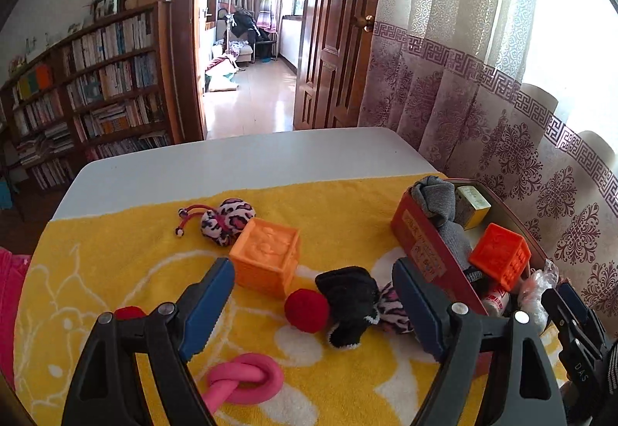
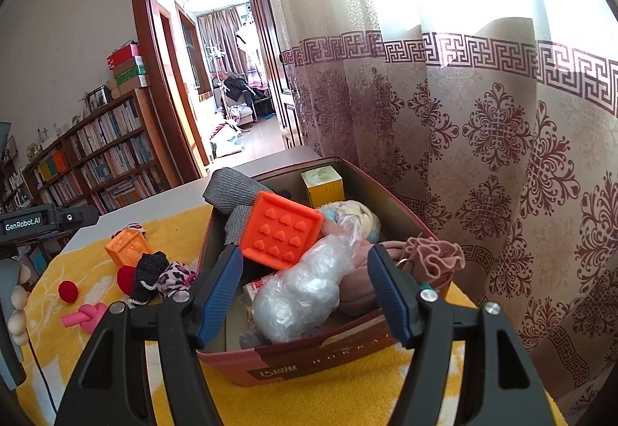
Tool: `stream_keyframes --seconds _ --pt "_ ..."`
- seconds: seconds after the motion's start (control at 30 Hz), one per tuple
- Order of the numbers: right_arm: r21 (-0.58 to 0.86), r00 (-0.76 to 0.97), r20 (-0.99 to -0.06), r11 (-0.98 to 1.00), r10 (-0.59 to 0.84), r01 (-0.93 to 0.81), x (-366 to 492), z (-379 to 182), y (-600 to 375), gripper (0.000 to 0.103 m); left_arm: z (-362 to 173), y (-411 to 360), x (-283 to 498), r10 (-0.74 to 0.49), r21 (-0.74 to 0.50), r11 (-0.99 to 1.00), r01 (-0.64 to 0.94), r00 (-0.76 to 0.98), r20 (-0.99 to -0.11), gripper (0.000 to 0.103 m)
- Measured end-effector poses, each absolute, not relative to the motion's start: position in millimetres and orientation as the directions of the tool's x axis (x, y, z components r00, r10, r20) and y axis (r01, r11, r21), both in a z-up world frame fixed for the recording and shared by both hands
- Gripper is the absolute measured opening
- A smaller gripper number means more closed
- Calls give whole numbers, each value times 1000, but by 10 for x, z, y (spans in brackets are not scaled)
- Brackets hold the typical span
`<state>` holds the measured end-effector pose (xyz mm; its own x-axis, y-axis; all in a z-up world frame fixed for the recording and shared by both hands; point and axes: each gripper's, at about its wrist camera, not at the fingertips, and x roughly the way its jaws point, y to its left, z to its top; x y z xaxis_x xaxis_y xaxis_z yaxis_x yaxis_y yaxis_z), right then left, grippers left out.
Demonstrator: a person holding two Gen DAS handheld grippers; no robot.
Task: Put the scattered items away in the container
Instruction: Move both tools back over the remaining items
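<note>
My left gripper (image 1: pixel 313 289) is open and empty above the yellow towel (image 1: pixel 116 271). Between its fingers lie a red ball (image 1: pixel 307 310), a black sock (image 1: pixel 349 300) and a leopard-print sock (image 1: pixel 392 312). A light orange cube (image 1: pixel 266 256), another leopard-print bundle (image 1: pixel 226 219), a pink knot (image 1: pixel 245 379) and a second red ball (image 1: pixel 129 312) also lie on the towel. My right gripper (image 2: pixel 305 271) is open and empty over the red box (image 2: pixel 328 360), which holds an orange cube (image 2: pixel 280 233), a plastic bag (image 2: pixel 305 291), a grey sock (image 2: pixel 231 190) and a yellow carton (image 2: pixel 322 184).
The box (image 1: pixel 421 236) stands at the towel's right edge, close to a patterned curtain (image 2: pixel 502 155). The white table (image 1: pixel 231 163) extends beyond the towel. A bookshelf (image 1: pixel 96 86) and an open doorway (image 1: pixel 251 59) are behind.
</note>
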<state>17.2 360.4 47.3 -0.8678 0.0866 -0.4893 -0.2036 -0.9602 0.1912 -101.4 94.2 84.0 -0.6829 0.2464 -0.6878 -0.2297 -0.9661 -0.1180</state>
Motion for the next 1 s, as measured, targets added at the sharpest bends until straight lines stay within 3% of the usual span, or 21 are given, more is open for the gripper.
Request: stream_keyframes --seconds 0.43,1.0 --pt "131 -843 -525 -968 117 -216 78 419 3550 72 541 -261 -898 146 -225 -974 32 -669 -729 86" --pt "135 -850 -526 -990 -30 -49 63 760 2908 78 289 -663 -1113 105 -196 -977 89 -598 -795 86"
